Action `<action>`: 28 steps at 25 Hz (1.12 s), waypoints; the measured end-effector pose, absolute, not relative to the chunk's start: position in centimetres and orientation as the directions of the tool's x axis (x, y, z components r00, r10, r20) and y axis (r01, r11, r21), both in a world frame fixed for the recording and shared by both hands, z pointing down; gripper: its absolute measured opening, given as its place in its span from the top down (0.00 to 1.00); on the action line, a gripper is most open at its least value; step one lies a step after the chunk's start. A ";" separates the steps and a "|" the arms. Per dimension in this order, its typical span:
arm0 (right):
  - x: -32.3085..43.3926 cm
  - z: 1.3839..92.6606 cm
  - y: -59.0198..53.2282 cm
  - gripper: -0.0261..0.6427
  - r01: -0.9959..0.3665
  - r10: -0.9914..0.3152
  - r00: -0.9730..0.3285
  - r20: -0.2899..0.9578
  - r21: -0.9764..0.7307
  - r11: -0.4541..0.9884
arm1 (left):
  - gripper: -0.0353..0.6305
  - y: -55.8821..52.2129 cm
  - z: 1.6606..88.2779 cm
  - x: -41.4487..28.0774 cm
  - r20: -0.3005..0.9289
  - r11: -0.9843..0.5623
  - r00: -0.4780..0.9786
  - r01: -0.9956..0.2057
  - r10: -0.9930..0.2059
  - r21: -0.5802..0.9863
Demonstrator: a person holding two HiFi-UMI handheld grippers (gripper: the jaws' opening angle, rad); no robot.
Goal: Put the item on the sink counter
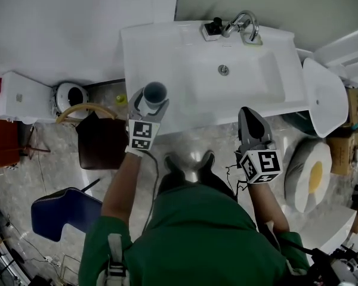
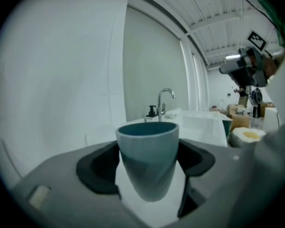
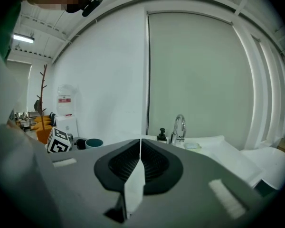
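The left gripper (image 1: 148, 107) pinched a teal cup (image 1: 155, 91), its jaws spread wide around the cup's body and pressing on both sides. The cup stood upright, mouth up, so its long axis ran straight up and down and across the line of the jaws. From above it showed over the front left corner of the counter (image 1: 167, 46), on the flat ledge to the left of the basin (image 1: 250, 79). How high it hung above that ledge I could not tell.

The right gripper (image 1: 247, 112) had its jaws pressed together with nothing between them. It hovered off the counter's front edge, toward the right, well apart from the cup.

The move to come turned on what lay beneath and ahead of the cup. The bare ledge ran on from the cup toward the wall, with the tap (image 1: 244, 24) far off at the back right, so nothing stood in the way. I judged that the left hand, already holding the cup over the counter, had only to lower it straight down, keep it level, and then let the jaws go.
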State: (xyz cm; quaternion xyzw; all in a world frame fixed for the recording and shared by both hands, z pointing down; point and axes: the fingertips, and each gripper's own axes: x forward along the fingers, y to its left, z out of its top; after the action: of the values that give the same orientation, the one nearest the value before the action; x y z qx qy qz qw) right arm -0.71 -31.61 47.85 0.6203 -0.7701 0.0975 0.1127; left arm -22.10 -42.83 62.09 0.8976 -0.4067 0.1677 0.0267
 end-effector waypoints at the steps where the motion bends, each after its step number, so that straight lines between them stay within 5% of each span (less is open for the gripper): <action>1: -0.4 47.9 -31.4 0.95 -0.979 -0.934 -0.197 0.298 -0.010 0.204 | 0.39 -43.2 62.8 -21.9 0.333 -0.666 0.608 -0.741 -0.721 -0.087; 28: -0.3 48.5 -30.6 0.95 -0.957 -0.916 -0.289 0.278 -0.080 0.278 | 0.32 -39.9 65.6 -24.5 0.446 -0.576 0.488 -0.813 -0.750 -0.080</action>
State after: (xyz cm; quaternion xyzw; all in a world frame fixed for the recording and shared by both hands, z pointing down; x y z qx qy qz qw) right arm -0.27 -30.57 48.47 0.5895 -0.7944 0.1161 0.0887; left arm -24.46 -39.88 65.59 0.8597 -0.4548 0.2217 0.0708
